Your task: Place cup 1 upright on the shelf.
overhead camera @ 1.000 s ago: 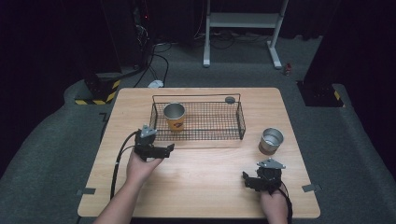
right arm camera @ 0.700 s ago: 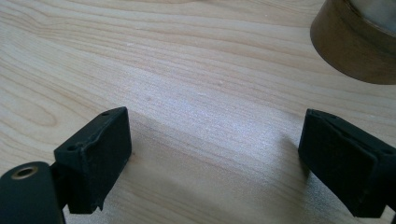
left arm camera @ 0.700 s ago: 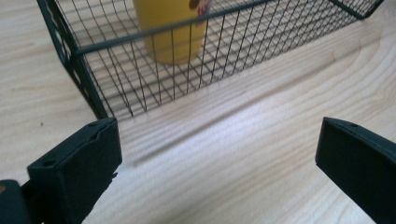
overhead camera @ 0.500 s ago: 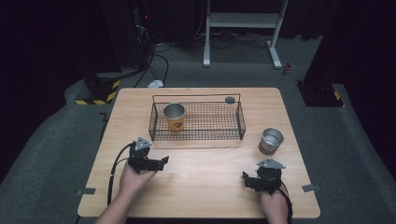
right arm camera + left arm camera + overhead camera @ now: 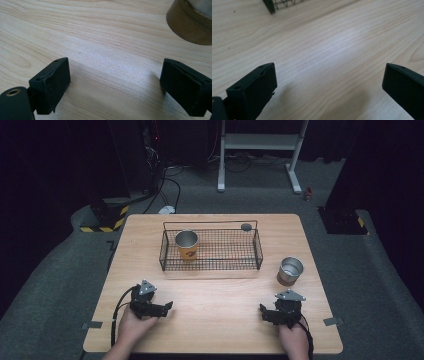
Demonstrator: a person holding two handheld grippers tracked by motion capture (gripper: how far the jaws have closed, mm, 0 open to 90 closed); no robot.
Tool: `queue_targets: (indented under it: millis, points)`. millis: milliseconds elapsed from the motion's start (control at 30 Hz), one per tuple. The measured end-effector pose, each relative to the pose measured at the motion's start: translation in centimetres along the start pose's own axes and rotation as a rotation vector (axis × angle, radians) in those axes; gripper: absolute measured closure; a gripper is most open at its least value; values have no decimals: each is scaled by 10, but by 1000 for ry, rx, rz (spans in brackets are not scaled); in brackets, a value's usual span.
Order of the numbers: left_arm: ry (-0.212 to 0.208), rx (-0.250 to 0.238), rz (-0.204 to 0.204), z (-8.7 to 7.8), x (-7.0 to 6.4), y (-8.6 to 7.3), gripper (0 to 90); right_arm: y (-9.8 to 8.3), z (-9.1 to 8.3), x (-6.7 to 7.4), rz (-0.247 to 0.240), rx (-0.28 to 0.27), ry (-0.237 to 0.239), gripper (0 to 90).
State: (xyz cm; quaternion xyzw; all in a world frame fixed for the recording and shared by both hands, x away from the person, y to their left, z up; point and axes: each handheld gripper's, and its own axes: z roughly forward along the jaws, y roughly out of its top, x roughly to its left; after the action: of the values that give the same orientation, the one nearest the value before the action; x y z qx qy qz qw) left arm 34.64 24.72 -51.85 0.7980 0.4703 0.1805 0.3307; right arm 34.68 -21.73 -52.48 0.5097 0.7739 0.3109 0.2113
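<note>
Pale wooden tabletop on grey carpet, two cups and a wire basket on it, both hands low at the near edge.

Both sets of jaws stand wide with only bare wood between them. The left gripper, whose jaws have just been opening, lies level and points across toward the right one; the orange cup stands upright inside the basket, well beyond it. The right gripper rests low, the steel cup just beyond its jaws, apart. A good next grasp, I judge, squares the jaws on that cup's wall.
</note>
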Motion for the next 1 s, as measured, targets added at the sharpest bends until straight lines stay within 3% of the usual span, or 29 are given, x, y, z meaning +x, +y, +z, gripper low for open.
queue_targets:
  millis: [300, 367, 500, 633, 1000]
  points:
    - [14, 10, -6, -7, 5, -17, 0, -1, -1, 1, -1, -2, -5, 98]
    - [9, -10, -34, -8, 6, -22, 0, -1, -1, 0, -3, -3, -2, 98]
    - [18, -23, -42, -9, 6, -25, 0, -1, -1, 1, -4, -3, -2, 99]
    - [50, -18, -7, -8, 2, -25, 0, -1, -1, 0, -4, -4, 1, 101]
    - [70, -21, -34, -7, -2, -26, 1, -1, -4, 0, -20, -15, 0, 110]
